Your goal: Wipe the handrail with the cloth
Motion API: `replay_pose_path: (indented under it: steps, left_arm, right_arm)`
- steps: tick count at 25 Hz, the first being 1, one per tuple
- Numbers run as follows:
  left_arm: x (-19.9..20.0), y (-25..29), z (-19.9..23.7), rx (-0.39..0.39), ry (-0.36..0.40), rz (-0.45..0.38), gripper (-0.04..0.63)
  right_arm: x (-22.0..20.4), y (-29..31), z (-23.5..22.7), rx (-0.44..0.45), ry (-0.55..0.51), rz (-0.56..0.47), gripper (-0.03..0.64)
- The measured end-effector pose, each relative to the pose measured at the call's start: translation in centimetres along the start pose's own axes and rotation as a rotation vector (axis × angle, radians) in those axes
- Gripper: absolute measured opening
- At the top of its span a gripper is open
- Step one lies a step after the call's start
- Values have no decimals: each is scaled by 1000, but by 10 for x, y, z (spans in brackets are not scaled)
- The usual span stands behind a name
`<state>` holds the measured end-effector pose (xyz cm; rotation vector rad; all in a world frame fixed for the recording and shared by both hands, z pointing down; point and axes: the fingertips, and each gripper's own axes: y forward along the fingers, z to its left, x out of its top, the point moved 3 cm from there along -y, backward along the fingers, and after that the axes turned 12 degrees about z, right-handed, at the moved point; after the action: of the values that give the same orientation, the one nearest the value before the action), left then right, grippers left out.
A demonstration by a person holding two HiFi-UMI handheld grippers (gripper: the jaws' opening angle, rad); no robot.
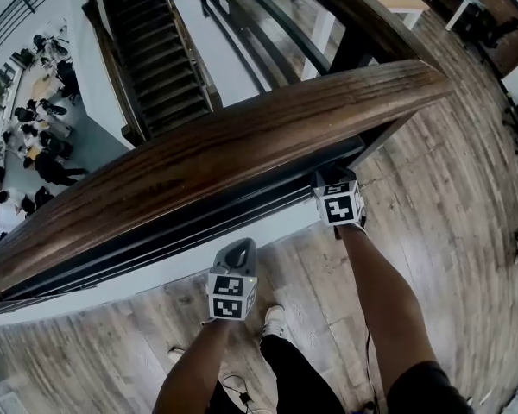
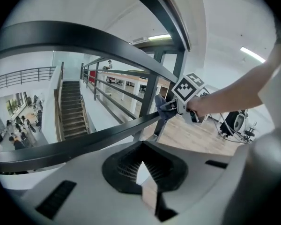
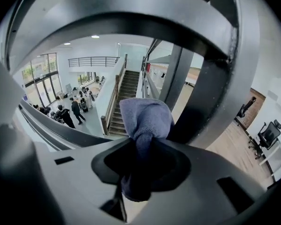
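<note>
While the right gripper (image 3: pixel 141 149) is clenching the blue cloth (image 3: pixel 147 116) with a wad bulging ahead of its jaws, and the left gripper (image 2: pixel 145 175) is hanging pinched together on nothing beside it, the wooden handrail (image 1: pixel 242 136) is running above both. Any snag on the dark bar (image 3: pixel 215 88) just ahead is threatening to tug the cloth loose and drop it into the stairwell (image 1: pixel 155 59) beyond.

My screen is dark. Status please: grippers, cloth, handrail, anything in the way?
Right gripper shut on cloth, below the wooden handrail. Left gripper shut, empty. Nothing on the handrail top.
</note>
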<state>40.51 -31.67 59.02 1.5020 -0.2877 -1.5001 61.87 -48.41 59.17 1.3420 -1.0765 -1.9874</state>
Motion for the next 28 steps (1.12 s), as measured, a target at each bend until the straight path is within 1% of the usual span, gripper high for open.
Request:
replay_pose_path:
  steps: [2,4,7,9,13,16,18,21,23,25,28]
  left_arm:
    - [-6,-11,8,6,-6,-19,3]
    - [-20,-28,23,20,-28,-40,3]
    - [-48,-63,52,42,-83,-66,3]
    - [-66,-89,79,68,-124,-85,3]
    - [-119,-149,136,123,-189,-101,3]
    - [-164,-197,180,165,-226,-97,3]
    - [-200,-230,218,205,-256,-93,3]
    - [-263,-284,283,274,-319,-94,3]
    - [-303,-318,317,306,-358,-98,3]
    - [-342,-349,345,332,-393,-104,3]
    - [-394,-390,382,364,-425,-116,3]
  right_arm:
    - [1,-13,10,2,7,-65,107]
    - [2,-30,35,21,10,-144,107]
    - [-12,-63,88,52,0,-208,107]
    - [-15,-85,135,83,-21,-245,107]
    - [-31,-124,252,181,-20,-282,107]
    - [-47,-145,346,247,-21,-279,107]
    - [-53,-146,419,302,-35,-269,107]
    - [-53,-143,542,389,-109,-269,107]
    - [-54,-146,614,436,-166,-269,107]
    - [-57,-150,676,472,-204,-268,107]
    - [-62,-155,756,515,-228,-273,107]
